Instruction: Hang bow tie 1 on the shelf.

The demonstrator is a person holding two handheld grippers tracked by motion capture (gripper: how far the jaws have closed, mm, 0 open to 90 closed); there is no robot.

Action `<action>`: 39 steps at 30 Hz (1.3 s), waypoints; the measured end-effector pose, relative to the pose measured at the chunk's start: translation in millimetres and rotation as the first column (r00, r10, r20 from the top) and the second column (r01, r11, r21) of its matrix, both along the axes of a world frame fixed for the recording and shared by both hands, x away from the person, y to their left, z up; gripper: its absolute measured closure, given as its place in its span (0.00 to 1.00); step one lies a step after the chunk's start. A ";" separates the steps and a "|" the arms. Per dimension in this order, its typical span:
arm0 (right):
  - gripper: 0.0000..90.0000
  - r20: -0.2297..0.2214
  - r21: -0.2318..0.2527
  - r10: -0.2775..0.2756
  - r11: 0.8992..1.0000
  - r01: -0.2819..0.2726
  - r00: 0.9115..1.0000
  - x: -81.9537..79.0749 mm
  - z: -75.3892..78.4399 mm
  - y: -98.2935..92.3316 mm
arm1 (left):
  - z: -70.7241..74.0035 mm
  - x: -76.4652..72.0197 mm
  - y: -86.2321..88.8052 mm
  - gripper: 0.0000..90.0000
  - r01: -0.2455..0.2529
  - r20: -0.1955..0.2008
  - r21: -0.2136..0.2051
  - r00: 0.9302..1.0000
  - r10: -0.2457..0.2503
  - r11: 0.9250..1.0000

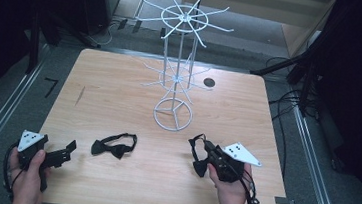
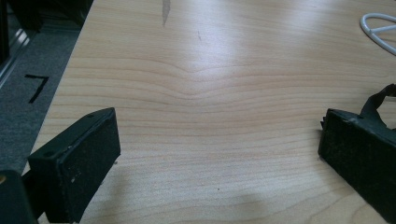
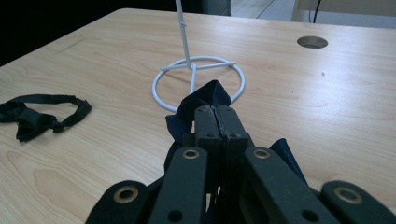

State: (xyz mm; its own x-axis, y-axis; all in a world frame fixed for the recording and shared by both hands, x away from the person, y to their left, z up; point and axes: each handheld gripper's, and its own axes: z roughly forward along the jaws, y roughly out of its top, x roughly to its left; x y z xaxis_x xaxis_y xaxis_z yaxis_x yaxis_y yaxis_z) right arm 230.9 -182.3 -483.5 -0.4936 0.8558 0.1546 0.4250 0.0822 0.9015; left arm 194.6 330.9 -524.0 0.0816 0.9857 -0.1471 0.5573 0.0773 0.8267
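Dark navy bow tie (image 3: 205, 100) in black right gripper (image 3: 216, 114); second bow tie (image 1: 113, 145) black; wire rack (image 1: 179, 56) white; tabletop (image 1: 119, 91) pale woodgrain.

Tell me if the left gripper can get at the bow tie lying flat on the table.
Probably yes: the left gripper is open, and only bare table lies between it and the bow tie.

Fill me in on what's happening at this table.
A person holds a gripper in each hand at a wooden table. The right gripper is shut on a dark bow tie, held just in front of the white wire rack. A second bow tie lies flat on the table, between the two hands. The left gripper is open with nothing between its jaws, low over the table near its left edge.
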 end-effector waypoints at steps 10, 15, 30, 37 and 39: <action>1.00 0.028 0.029 0.001 1.000 -0.002 1.000 3.2 11.5 7.7 | 0.0 -0.1 0.2 0.00 -0.001 0.001 -0.004 1.000 0.001 1.000; 1.00 0.040 0.040 0.002 0.999 -0.003 0.999 3.5 18.4 12.1 | 0.1 -0.2 0.4 0.00 -0.001 0.001 -0.007 1.000 0.001 1.000; 1.00 0.104 0.062 -0.001 0.998 -0.006 0.995 4.9 42.2 16.2 | 0.1 -0.3 1.3 0.00 -0.001 -0.001 -0.012 1.000 0.001 1.000; 1.00 0.128 0.066 -0.001 0.998 -0.008 0.992 4.3 51.9 15.8 | 0.2 -0.2 0.8 0.00 0.000 -0.001 -0.009 1.000 0.000 1.000; 1.00 0.135 0.068 -0.001 0.998 -0.009 0.991 5.0 55.5 16.0 | 0.3 -0.4 1.1 0.00 0.000 -0.003 -0.008 1.000 0.000 1.000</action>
